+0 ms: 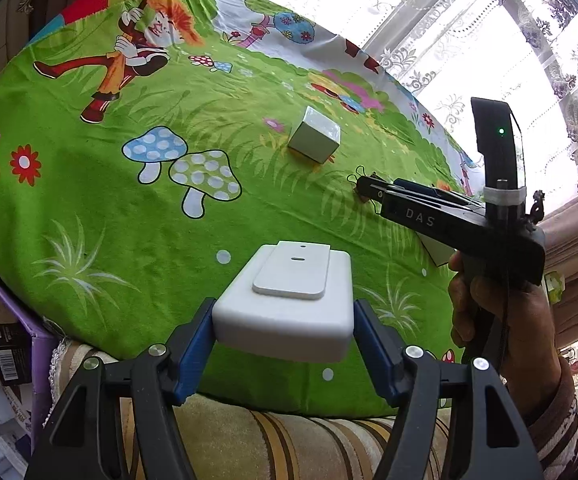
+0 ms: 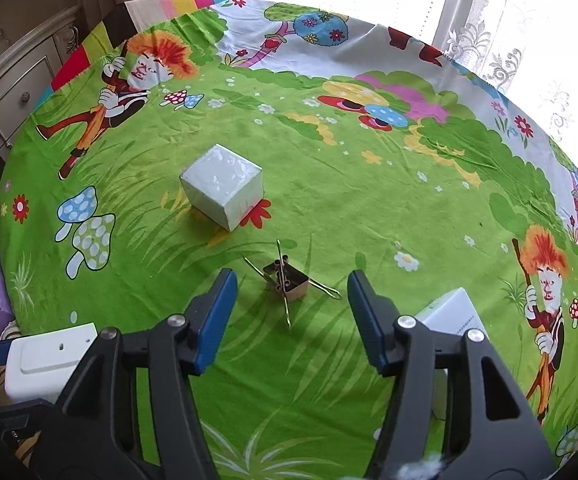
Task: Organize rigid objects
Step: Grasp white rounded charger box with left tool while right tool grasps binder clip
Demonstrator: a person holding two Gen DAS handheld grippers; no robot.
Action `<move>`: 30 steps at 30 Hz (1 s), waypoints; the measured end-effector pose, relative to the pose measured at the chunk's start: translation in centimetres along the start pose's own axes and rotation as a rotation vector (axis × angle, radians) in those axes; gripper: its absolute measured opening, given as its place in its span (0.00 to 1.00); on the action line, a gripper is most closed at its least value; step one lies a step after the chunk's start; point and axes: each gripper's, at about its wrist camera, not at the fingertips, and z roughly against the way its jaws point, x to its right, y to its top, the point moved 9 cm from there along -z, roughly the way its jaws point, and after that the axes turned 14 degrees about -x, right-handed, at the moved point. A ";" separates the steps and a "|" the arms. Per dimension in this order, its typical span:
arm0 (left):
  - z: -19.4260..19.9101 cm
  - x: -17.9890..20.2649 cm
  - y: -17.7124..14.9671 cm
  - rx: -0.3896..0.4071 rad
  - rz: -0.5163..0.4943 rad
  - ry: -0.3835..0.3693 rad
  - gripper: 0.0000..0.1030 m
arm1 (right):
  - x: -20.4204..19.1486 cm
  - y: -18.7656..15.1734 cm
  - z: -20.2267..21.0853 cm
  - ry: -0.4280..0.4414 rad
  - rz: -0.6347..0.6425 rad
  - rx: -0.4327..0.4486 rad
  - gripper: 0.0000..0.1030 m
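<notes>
While clamped across its short sides by the left gripper (image 1: 285, 320), white box (image 1: 289, 300) over the table's near edge, long axis pointing away toward the cube (image 2: 223, 192) mid-table. Right gripper (image 2: 291, 316) spread wide, hovering above the binder clips (image 2: 287, 282).

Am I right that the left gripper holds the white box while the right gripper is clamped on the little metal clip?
Half right. The left gripper does hold the white box, but the right gripper is open, not clamped. In the right wrist view the metal clip lies on the green cloth between its spread fingers, untouched.
</notes>
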 end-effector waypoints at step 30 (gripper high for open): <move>5.0 -3.5 -2.7 0.110 0.088 -0.056 0.65 | -6.9 -5.1 3.6 0.034 0.044 -0.014 0.34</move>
